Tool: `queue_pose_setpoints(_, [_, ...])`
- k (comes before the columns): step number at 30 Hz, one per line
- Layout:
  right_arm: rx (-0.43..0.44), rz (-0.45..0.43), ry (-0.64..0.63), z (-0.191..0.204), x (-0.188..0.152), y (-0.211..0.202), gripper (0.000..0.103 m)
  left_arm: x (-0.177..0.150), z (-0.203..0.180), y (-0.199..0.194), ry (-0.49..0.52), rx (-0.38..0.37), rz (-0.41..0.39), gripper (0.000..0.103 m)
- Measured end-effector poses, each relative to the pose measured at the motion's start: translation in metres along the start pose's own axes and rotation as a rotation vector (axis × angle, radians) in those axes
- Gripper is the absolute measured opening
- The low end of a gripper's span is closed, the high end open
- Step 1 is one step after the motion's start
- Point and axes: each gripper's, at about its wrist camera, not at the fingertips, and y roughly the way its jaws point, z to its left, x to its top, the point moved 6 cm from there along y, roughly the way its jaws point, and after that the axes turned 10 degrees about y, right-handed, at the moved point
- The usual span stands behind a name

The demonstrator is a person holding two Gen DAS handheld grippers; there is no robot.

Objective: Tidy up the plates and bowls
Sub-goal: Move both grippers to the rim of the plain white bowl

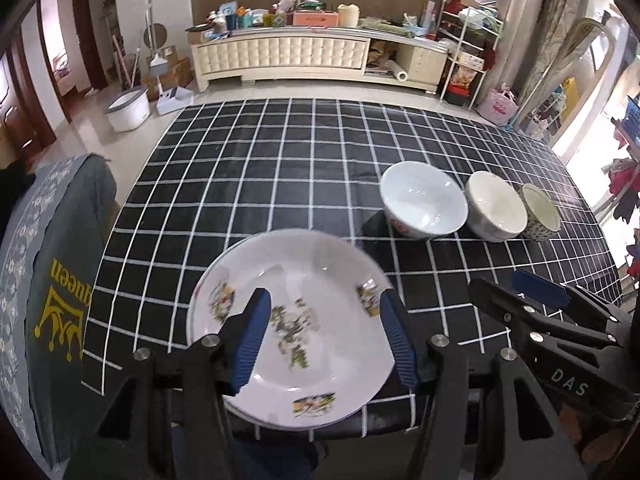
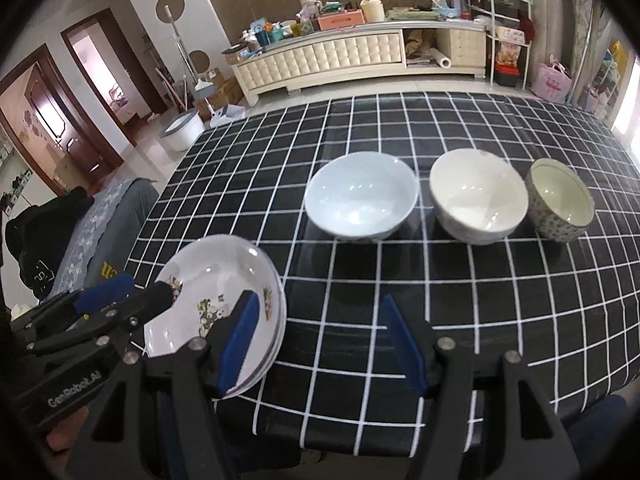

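Both claws gaping, empty: left claw (image 1: 324,336) above stacked plates (image 1: 292,320), right claw (image 2: 320,344) beside. Glazed, brittle, slippery; best pinched at rim. Bowls (image 2: 362,196) likewise.

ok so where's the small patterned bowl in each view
Left wrist view: the small patterned bowl sits at the right, far end of the row of three bowls, past the plate.
Right wrist view: the same bowl is right of centre, again last in the row.
Shared landmark: the cream bowl just left of it, on the black checked tablecloth.
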Motion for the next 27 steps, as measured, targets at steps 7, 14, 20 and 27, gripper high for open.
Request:
queue_pose_setpoints(7, [0.052,-0.020,0.022,-0.014,0.022,-0.005,0.069,0.023,-0.016,0.012,0.025,-0.028,-0.004,0.054])
queue_pose_setpoints(14, [0.084,0.021,0.062,-0.029,0.038,0.020,0.069,0.047,-0.016,0.036,0.038,-0.033,0.022,0.054])
queue_pose_setpoints(20, [0.080,0.037,0.021,-0.029,0.055,0.039,0.065,0.065,-0.011,0.063,0.022,-0.063,0.051,0.054])
queue_pose_setpoints(27, [0.044,0.042,-0.058,-0.038,0.077,0.051,0.059,0.083,-0.020,0.090,0.035,-0.096,0.083,0.054])
